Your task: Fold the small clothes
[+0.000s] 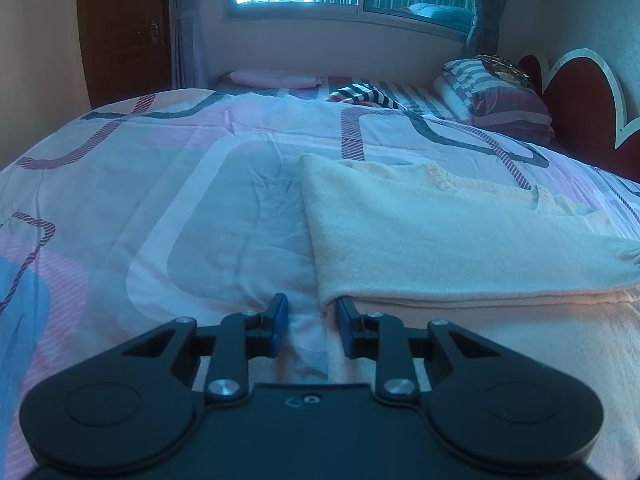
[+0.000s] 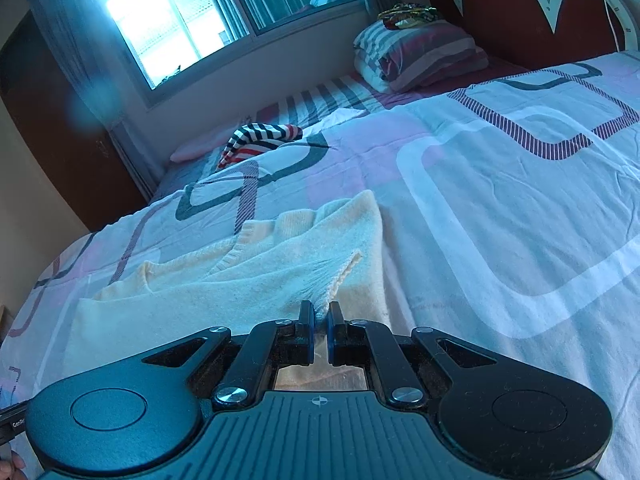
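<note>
The cream knit sweater [image 1: 460, 240] lies flat on the bed's patterned quilt [image 1: 160, 200], ribbed V-neck showing, its body folded over so a thick doubled edge faces the camera, soft and fuzzy with barely a crease. The left tool [image 1: 312, 320] sits at the sweater's near-left corner, jaws partly apart, one blue pad touching the folded edge and nothing pinched. The right tool [image 2: 319, 322] is clamped down tight on a peaked bit of the sweater's [image 2: 240, 276] ribbed hem, pulling it into a little ridge.
</note>
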`<state>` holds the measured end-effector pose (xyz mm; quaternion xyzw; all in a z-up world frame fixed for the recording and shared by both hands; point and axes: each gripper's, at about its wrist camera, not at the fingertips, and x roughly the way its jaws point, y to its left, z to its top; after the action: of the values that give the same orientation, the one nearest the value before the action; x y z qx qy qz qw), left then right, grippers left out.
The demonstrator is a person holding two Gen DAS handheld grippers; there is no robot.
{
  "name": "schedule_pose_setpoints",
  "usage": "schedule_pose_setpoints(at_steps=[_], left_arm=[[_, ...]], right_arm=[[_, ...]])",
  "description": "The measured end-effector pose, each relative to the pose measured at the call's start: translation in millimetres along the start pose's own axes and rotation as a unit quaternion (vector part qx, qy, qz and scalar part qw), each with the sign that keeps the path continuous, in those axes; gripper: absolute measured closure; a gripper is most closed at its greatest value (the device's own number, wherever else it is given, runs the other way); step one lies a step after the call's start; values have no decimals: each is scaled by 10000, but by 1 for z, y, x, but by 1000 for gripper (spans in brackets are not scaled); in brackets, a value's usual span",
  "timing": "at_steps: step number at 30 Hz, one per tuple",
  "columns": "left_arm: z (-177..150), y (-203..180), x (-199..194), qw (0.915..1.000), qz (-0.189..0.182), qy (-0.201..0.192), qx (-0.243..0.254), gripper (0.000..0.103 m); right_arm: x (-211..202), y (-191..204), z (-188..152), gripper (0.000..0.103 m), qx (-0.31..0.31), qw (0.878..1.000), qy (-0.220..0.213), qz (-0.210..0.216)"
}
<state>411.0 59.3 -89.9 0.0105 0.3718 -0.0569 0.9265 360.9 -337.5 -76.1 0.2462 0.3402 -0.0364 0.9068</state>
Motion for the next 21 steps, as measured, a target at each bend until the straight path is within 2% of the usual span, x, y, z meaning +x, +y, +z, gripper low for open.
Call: schedule_pose_setpoints(at_steps=[9, 10, 11, 12, 13, 14, 15, 18, 21], left_arm=[[0, 0, 1, 9999, 11, 77, 120, 75], [0, 0, 0, 9998, -11, 104, 154, 74], [2, 1, -4, 9998, 25, 95, 162, 67], [2, 2, -10, 9998, 125, -12, 155, 66], [3, 3, -20, 9994, 199, -247, 139, 64], [5, 3, -25, 9990, 187, -392, 111, 57], [9, -1, -27, 9988, 138, -464, 70, 56], [19, -26, -16, 9986, -144, -442, 235, 56], [19, -48, 4, 9983, -333, -301, 378, 56]], right_arm=[[7, -6, -8, 98, -38, 9998, 174, -127], [10, -7, -8, 97, -48, 9996, 208, -191], [9, -8, -8, 97, -44, 9995, 193, -231], [5, -8, -6, 87, -33, 9994, 121, -318], [-3, -6, -5, 71, -75, 9988, -58, -481], [-13, -3, -4, 68, -169, 9982, -301, -499], [-19, 0, -3, 68, -267, 9980, -455, -361], [-10, 16, -1, 69, -522, 9979, -339, -187], [13, 26, -6, 82, -759, 9970, -46, -177]])
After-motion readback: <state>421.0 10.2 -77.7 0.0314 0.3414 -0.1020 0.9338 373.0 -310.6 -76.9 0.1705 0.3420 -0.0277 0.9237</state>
